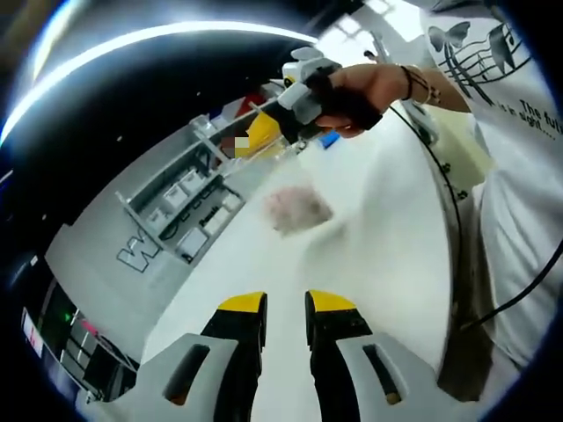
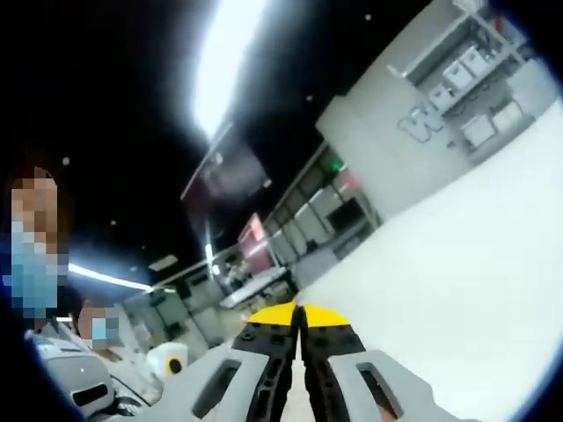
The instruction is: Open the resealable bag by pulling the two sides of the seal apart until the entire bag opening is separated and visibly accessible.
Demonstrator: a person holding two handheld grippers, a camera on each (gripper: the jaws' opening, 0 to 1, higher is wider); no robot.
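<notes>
Bag (image 1: 297,209) flat on white table (image 1: 369,264), well ahead of left gripper (image 1: 286,308), jaws slightly parted, empty. Right gripper (image 2: 299,316) pinched closed on nothing, aimed across table toward shelves (image 2: 475,79).

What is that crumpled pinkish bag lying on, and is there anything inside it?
The bag lies flat on the bare white table, ahead of the open left gripper. Its pinkish look hints at contents, but blur hides what they are, and whatever is beneath it is covered.
</notes>
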